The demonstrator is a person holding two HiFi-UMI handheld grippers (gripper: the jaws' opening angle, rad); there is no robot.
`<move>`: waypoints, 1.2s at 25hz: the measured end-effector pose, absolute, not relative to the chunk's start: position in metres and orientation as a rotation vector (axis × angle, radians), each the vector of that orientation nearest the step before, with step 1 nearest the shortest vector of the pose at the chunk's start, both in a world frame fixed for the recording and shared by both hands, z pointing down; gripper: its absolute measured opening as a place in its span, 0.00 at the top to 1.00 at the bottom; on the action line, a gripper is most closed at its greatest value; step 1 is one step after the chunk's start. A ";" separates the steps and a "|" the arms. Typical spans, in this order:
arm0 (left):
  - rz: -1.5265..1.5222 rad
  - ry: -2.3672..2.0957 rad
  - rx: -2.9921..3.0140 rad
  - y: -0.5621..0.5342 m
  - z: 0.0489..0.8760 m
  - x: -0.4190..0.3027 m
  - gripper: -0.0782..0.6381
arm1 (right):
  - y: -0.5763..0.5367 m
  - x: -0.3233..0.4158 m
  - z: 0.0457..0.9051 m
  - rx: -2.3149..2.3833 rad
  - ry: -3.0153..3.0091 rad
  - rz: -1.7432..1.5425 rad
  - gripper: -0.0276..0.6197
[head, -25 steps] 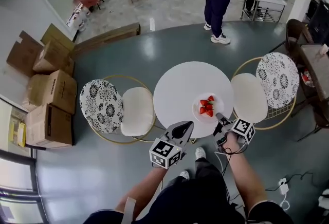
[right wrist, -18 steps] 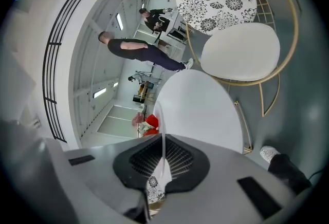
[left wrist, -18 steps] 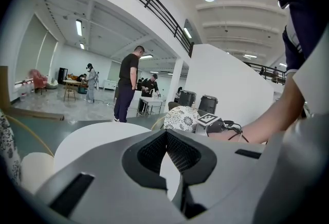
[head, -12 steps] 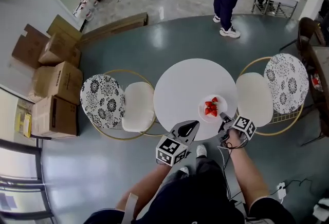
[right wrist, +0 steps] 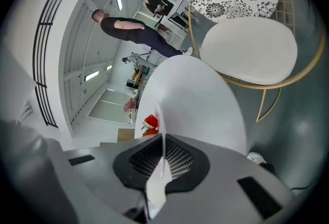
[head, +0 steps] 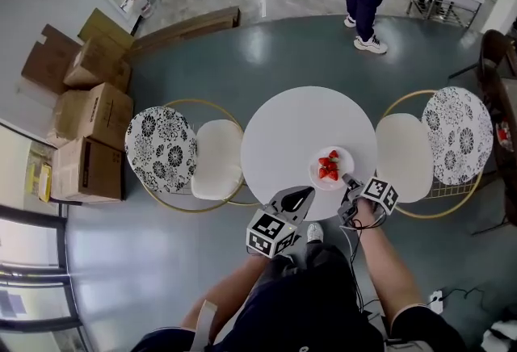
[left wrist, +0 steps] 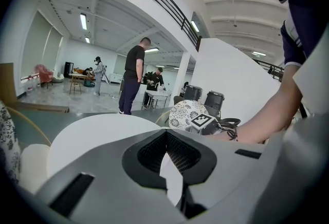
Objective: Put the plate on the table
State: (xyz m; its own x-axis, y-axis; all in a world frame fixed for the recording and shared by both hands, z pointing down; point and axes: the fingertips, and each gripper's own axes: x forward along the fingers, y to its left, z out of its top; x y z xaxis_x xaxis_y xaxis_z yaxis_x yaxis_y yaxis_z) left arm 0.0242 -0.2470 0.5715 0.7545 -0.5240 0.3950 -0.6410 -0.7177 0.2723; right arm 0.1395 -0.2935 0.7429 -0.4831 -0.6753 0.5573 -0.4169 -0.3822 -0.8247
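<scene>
Head view: a round white bench [head: 303, 128] is shown between two gold-framed chairs [head: 216, 171], with a small white plate [head: 342, 163] of strawberries [head: 327, 167] over its near right part. Whether the plate rests on the top or is held just above it cannot be told. The plate's near rim is met by the right tongs [head: 347, 181]. The left tongs [head: 297, 197] hang at the near edge of the bench, apart from the plate. Left gripper view: the left tongs [left wrist: 169, 159] are seen drawn to a thin slit with nothing between them, and the bench [left wrist: 97, 135] lies beyond. Right gripper view: the right tongs [right wrist: 162, 151] are seen closed on the plate [right wrist: 155, 182] at its rim, the thin white edge running out between the pads towards the strawberries [right wrist: 149, 124]. Handling: the plate is judged stiff, smooth-glazed and breakable, light but prone to droop when gripped at one edge. The fruit lies loose and may roll if the plate is tilted. The rim is the only hold offered, so the plate is best kept level, set down flat, and released only once its base is borne by the bench.
</scene>
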 end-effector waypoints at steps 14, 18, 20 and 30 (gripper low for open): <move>0.431 -0.918 2.514 -0.259 0.581 0.022 0.88 | -0.313 0.135 0.758 -1.619 1.854 -1.957 0.93; 0.435 -0.907 2.512 -0.258 0.585 0.026 0.88 | -0.315 0.136 0.764 -1.672 1.872 -1.975 0.91; 0.438 -0.899 2.510 -0.257 0.586 0.028 0.88 | -0.315 0.136 0.765 -1.688 1.880 -1.975 0.91; 0.446 -0.895 2.502 -0.254 0.587 0.027 0.88 | -0.317 0.140 0.760 -1.838 1.911 -1.932 0.89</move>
State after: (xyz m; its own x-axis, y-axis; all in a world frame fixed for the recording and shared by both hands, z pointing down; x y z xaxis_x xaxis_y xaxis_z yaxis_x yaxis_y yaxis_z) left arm 0.0272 -0.2541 0.5866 0.7378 -0.5151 0.4362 -0.6584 -0.6915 0.2971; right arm 0.1402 -0.3173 0.7599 -0.3656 -0.5679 0.7375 -0.7313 -0.3148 -0.6050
